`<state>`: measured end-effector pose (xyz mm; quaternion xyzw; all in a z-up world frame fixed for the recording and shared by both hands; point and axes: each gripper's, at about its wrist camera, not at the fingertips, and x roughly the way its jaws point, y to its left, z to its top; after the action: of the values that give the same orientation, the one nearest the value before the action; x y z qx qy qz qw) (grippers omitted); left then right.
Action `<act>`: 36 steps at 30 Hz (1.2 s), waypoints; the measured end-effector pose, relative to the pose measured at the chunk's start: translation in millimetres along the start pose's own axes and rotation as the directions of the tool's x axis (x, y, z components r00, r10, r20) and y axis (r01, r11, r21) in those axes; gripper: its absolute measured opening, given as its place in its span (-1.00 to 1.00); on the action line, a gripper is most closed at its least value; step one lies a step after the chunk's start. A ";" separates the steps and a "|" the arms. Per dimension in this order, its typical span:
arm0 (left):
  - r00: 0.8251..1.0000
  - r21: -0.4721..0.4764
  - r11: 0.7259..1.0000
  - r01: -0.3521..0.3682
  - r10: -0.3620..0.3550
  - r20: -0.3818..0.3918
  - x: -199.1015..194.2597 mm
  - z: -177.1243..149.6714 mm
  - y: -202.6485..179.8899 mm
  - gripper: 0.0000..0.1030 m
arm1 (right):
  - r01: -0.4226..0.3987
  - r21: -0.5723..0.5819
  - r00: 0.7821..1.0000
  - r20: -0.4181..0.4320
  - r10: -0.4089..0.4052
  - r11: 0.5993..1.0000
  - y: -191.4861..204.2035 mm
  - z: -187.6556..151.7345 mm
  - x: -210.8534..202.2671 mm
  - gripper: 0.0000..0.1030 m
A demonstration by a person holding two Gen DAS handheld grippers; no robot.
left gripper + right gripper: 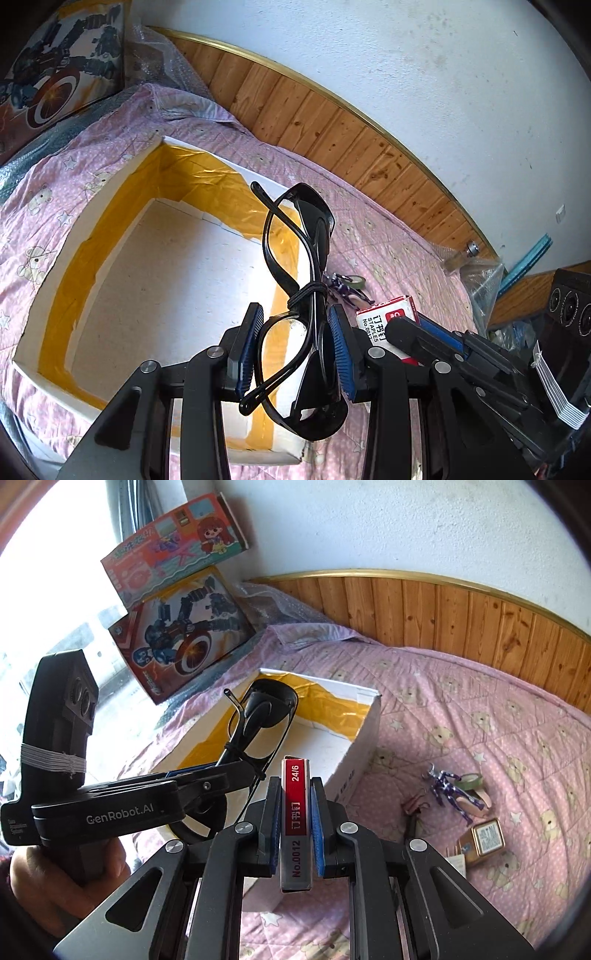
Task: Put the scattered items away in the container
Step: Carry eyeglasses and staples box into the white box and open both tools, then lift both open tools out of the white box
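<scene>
A: Where do the loads sit relative to the white cardboard box lined with yellow tape (110, 258)?

B: The black-framed safety glasses (295, 295) hang lengthwise over the box's open interior, the left gripper (295, 343) jaws closed on them. The red-and-grey staples box (295, 823), upright and pinched in the right gripper (294, 829), is just outside the box's near wall.

A: So the left is nearer?

B: Yes, likely releasing first.

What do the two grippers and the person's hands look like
Both grippers, left and right, are black linkage frames with silver rivets and ribbed blue finger pads. The left one reads GenRobot.AI in white, with white cord wound round its camera block. No sleeve shows on the left hand.
</scene>
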<state>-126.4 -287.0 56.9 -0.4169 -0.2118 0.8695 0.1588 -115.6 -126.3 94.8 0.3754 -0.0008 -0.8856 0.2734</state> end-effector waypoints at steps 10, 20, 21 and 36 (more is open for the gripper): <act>0.997 -0.111 0.991 -0.076 0.073 -0.028 22.1 34.1 49.1 -0.26 | -0.039 0.028 0.999 -0.033 0.040 0.999 -3.0 42.7 55.1 -0.70; 0.984 -0.181 0.970 -0.159 0.141 -0.108 65.9 53.2 85.1 -0.26 | 0.010 0.022 0.995 -0.099 -0.008 1.000 -15.8 73.0 119.9 -0.69; 0.983 -0.181 0.969 -0.166 0.146 -0.114 71.1 55.6 88.1 -0.25 | 0.015 0.022 0.994 -0.107 -0.012 1.000 -17.9 75.1 126.4 -0.65; 0.974 -0.240 0.950 -0.201 0.168 -0.150 83.0 60.3 103.8 -0.04 | 0.042 0.120 0.995 -0.093 -0.031 0.992 -33.3 51.4 114.6 -0.27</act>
<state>-234.5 -352.9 -15.8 -0.5066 -0.2706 0.8179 0.0355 -231.1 -164.0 48.7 0.4313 -0.0354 -0.8708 0.2333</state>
